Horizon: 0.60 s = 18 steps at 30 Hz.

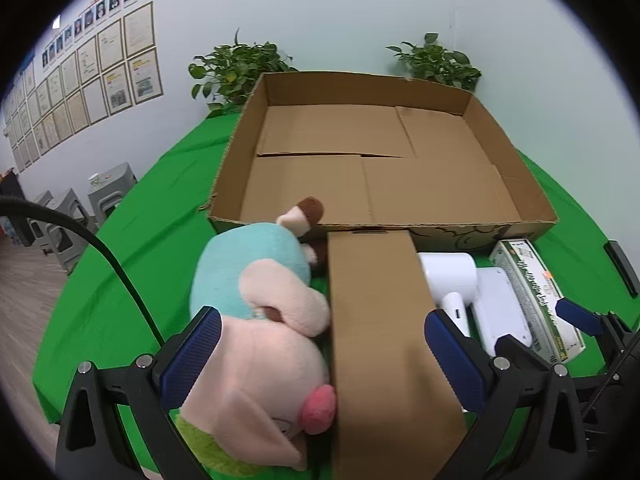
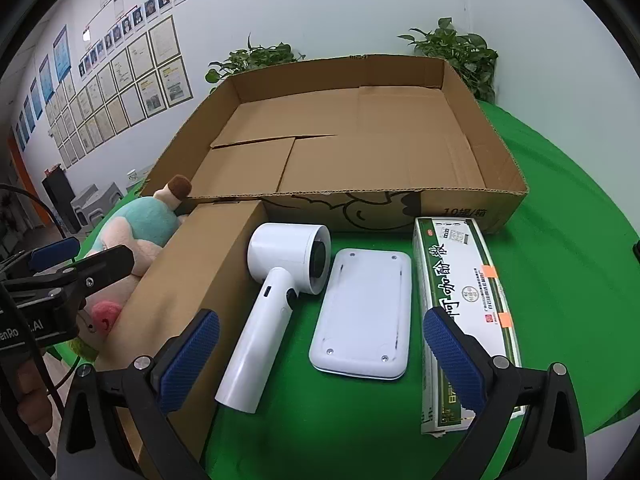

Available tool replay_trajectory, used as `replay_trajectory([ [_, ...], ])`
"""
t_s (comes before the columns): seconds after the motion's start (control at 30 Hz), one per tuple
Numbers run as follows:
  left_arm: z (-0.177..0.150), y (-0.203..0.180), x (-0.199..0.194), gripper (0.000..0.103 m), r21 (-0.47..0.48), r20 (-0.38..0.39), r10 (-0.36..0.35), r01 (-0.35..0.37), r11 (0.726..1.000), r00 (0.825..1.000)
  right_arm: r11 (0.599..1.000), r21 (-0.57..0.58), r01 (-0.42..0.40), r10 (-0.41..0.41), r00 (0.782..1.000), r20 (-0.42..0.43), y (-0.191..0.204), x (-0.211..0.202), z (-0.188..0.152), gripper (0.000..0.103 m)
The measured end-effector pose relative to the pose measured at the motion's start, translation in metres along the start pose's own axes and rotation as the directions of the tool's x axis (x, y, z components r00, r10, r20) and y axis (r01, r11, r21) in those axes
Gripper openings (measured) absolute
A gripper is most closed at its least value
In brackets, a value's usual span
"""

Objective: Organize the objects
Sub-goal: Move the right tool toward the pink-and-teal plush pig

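A pale wall (image 1: 340, 12) runs behind a table covered in bright green cloth (image 1: 160, 200), with rows of framed certificates (image 1: 92, 76) and a line of small portrait photos (image 2: 160, 0) hung on its left side. Two leafy potted plants (image 1: 240, 68) (image 2: 460, 52) stand against the wall at the table's far edge. To the left, grey plastic stools (image 1: 108, 196) sit on a wood-look floor (image 1: 24, 300).

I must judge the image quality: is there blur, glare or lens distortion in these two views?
Left wrist view: strong fisheye bending with dark corners; the plush toy and small brown box look soft up close. Right wrist view: same bending; the hair dryer and medicine box are sharp, with even light, faint shadows and no strong glare.
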<state>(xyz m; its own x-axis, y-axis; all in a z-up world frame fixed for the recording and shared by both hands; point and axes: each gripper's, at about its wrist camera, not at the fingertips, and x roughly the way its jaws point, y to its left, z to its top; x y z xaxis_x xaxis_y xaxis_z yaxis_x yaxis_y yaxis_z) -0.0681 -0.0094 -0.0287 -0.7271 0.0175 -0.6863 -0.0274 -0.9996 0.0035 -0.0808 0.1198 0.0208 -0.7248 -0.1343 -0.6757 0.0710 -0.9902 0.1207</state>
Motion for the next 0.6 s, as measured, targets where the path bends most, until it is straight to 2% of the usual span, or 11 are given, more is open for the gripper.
replay_trajectory([
  [0.2,0.0005,-0.0025,-0.0002,0.101,0.000,0.006,-0.014,0.014,1.000,1.000,0.999,-0.008,0.041,-0.041,0.999,-0.002,-0.0003,0.0026,0.0007,0.103],
  [0.6,0.0003,0.0015,-0.0011,0.101,-0.001,0.000,-0.020,0.020,1.000,1.000,0.999,-0.015,0.041,-0.041,0.999,0.001,0.0005,0.0009,0.0005,0.103],
])
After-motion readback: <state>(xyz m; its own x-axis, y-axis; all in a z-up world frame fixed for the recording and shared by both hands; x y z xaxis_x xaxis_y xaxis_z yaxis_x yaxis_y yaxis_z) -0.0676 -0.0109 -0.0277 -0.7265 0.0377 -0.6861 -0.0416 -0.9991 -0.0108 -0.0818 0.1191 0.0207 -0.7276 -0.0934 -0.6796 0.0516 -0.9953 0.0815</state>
